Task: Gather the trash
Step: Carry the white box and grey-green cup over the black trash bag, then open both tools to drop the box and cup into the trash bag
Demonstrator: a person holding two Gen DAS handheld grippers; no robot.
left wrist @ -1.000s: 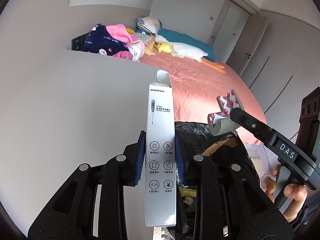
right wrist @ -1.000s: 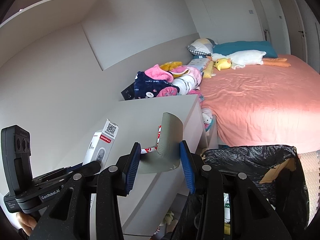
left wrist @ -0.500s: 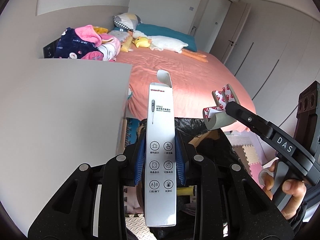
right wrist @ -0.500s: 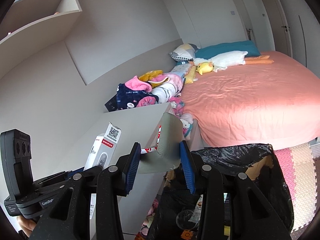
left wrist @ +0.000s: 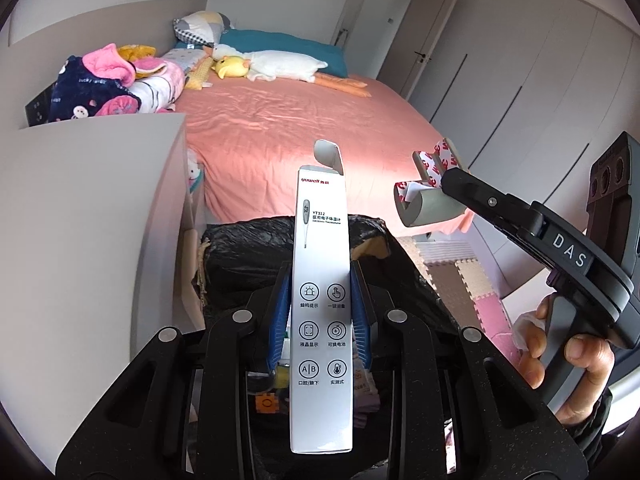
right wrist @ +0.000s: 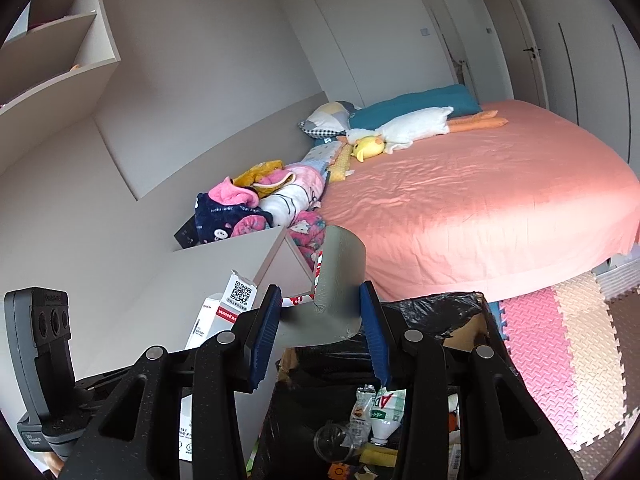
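Note:
My left gripper (left wrist: 320,320) is shut on a long white thermometer box (left wrist: 322,308), which stands upright between the blue pads above the black-bagged trash bin (left wrist: 248,248). The right gripper (right wrist: 320,332) is shut on a grey foam corner guard with red-and-white tape backing (right wrist: 340,276), also held over the bin (right wrist: 460,312). In the left wrist view the guard (left wrist: 424,200) sticks out of the right gripper's fingers (left wrist: 472,188) to the right of the box. In the right wrist view the box (right wrist: 224,316) shows at the lower left. Bottles and wrappers (right wrist: 376,412) lie inside the bin.
A white cabinet (left wrist: 88,220) stands left of the bin, close against it. Behind lies a bed with a pink sheet (left wrist: 288,120), plush toys and folded clothes (left wrist: 116,84). Foam puzzle mats (right wrist: 560,344) cover the floor on the right. A hand (left wrist: 560,356) grips the right tool's handle.
Both grippers have swung right, off the cabinet top and over the open bin, each still holding its item. More of the bin's inside and the floor mats now show.

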